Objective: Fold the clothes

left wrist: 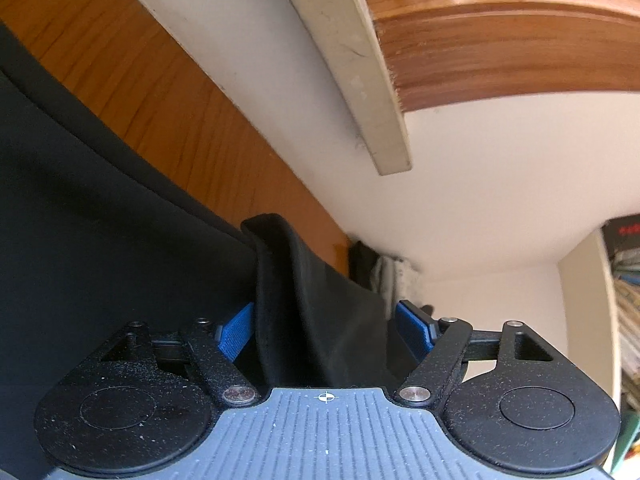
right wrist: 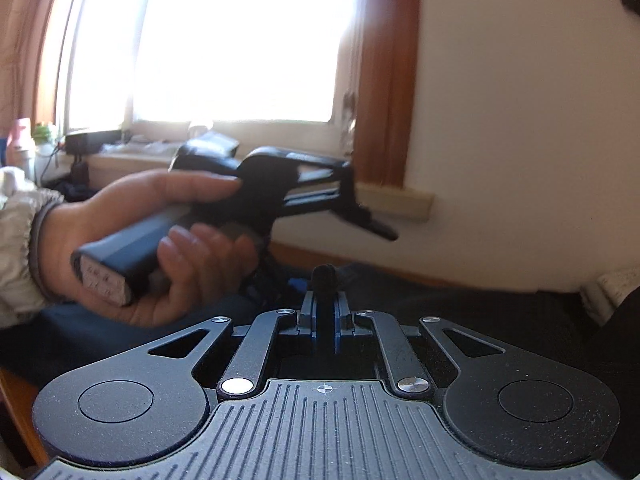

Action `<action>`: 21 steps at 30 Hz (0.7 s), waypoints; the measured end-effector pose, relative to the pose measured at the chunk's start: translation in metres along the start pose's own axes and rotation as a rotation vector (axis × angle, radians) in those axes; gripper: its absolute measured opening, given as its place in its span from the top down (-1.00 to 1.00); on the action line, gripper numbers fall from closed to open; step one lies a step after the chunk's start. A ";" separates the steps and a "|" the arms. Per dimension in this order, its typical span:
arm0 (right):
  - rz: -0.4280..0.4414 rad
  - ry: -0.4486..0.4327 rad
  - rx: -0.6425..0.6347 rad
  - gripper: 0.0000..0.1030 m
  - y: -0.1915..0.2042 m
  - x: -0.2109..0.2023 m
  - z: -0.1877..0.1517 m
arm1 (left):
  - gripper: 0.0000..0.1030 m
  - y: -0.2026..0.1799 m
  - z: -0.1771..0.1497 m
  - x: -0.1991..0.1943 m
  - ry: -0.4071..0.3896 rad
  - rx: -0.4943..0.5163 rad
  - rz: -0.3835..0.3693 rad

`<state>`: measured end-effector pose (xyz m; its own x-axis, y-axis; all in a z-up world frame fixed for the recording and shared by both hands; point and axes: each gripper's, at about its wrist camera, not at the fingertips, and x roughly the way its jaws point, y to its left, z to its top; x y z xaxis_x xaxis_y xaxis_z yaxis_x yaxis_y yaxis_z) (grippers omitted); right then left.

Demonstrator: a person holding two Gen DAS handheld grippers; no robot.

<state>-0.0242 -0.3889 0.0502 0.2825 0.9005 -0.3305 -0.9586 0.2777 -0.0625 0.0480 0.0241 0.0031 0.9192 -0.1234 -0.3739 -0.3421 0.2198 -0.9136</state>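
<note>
Left wrist view: left gripper wide, black cloth loose between pads, not pinched; rest spreads lower left over wooden surface. Right gripper pinches cloth fold, bottom centre. Advice: keep right pinch firm, re-grip w/ left before folding.
</note>
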 end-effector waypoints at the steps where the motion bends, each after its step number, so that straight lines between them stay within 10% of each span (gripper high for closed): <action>1: 0.006 0.007 -0.004 0.84 0.002 0.001 -0.002 | -0.53 -0.002 -0.001 0.000 -0.011 0.013 0.003; 5: 0.008 -0.006 -0.002 0.84 0.006 -0.003 -0.003 | -0.15 -0.018 -0.006 0.013 0.040 0.156 0.087; 7: 0.001 -0.028 0.020 0.84 0.005 -0.006 0.004 | 0.86 -0.025 -0.009 0.016 0.076 0.203 0.095; 21: 0.222 -0.242 0.000 0.84 0.099 -0.015 0.121 | 0.89 -0.160 -0.005 -0.187 -0.127 0.739 0.134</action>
<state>-0.1190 -0.3345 0.1630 0.0671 0.9924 -0.1031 -0.9977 0.0660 -0.0141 -0.0701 0.0067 0.2184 0.9098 0.0523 -0.4117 -0.2736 0.8215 -0.5003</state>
